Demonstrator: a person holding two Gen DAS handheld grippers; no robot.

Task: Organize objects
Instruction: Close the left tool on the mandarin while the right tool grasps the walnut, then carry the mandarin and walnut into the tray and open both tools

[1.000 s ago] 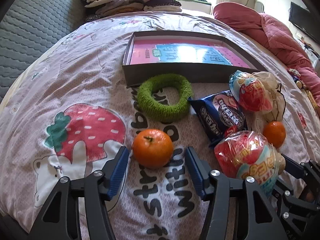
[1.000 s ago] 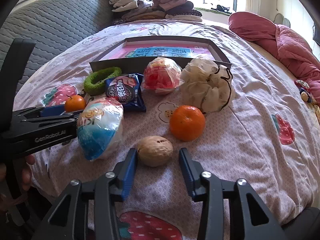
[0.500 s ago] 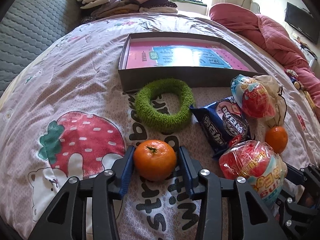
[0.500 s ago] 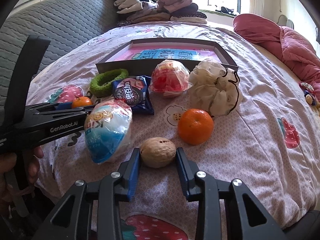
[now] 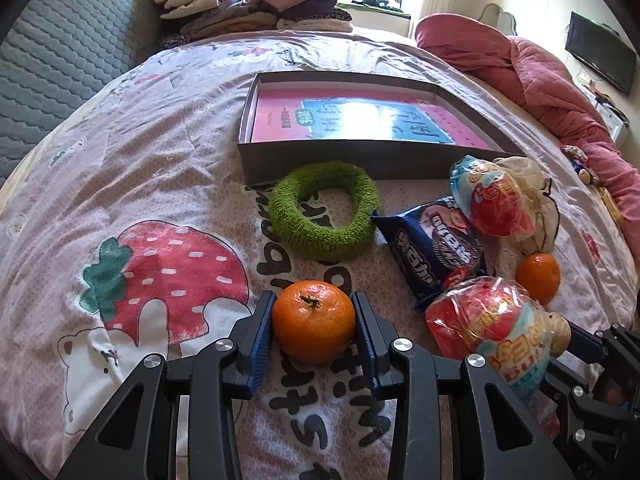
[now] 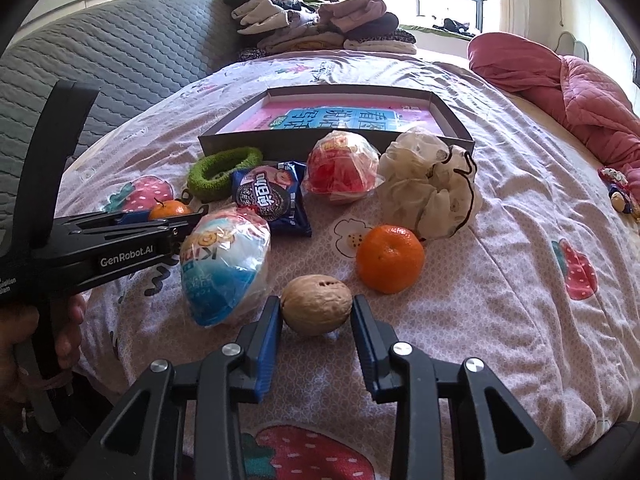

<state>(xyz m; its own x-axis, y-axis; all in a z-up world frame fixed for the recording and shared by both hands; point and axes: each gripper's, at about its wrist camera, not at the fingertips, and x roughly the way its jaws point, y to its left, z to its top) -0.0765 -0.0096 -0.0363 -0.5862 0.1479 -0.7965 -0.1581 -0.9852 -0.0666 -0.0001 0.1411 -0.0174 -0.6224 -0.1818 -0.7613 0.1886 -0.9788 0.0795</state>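
My left gripper has a tangerine between its blue pads on the strawberry-print bedspread; the jaws are closing and both pads press its sides. In the right wrist view my right gripper is shut on a walnut, also resting on the bed. A second tangerine lies just beyond the walnut. A wrapped blue-and-white toy egg sits left of the walnut. Farther back lie a cookie pack, a green fuzzy ring, a wrapped red toy egg and a white mesh puff.
A shallow grey box with a pink book inside stands behind the objects. Folded clothes are piled at the head of the bed. A pink quilt lies at the right, and a grey padded headboard at the left. A hand holds the left gripper's handle.
Both grippers have narrowed: the left jaws came in from wide apart onto the tangerine, and the right jaws came in onto the walnut. Both objects stay on the bed.
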